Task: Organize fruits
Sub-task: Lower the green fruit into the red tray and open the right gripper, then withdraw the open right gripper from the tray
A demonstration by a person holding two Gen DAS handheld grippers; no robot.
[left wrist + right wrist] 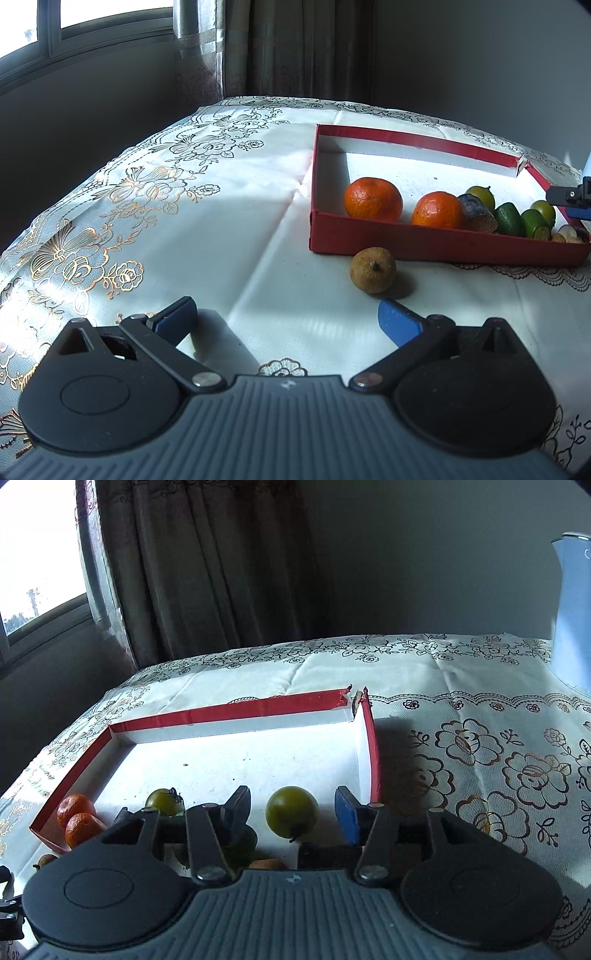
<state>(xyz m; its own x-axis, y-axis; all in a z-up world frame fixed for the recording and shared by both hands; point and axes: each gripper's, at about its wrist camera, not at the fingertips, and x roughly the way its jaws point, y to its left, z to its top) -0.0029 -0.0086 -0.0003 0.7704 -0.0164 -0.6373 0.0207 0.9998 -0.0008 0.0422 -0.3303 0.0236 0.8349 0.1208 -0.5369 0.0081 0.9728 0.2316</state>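
L gripper (pixel 288 321) hung w/ jaws wide apart, empty, just short of the brown fruit (pixel 373 269), which lay on the cloth outside the red box (pixel 443 243). It likely needed to center on the fruit & squeeze softly. R gripper (pixel 291 812) sat spread around a green tomato (pixel 291 811), not gripping.

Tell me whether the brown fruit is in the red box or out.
Out. The brown fruit sits on the tablecloth just outside the red box's near wall, ahead of the open left gripper.
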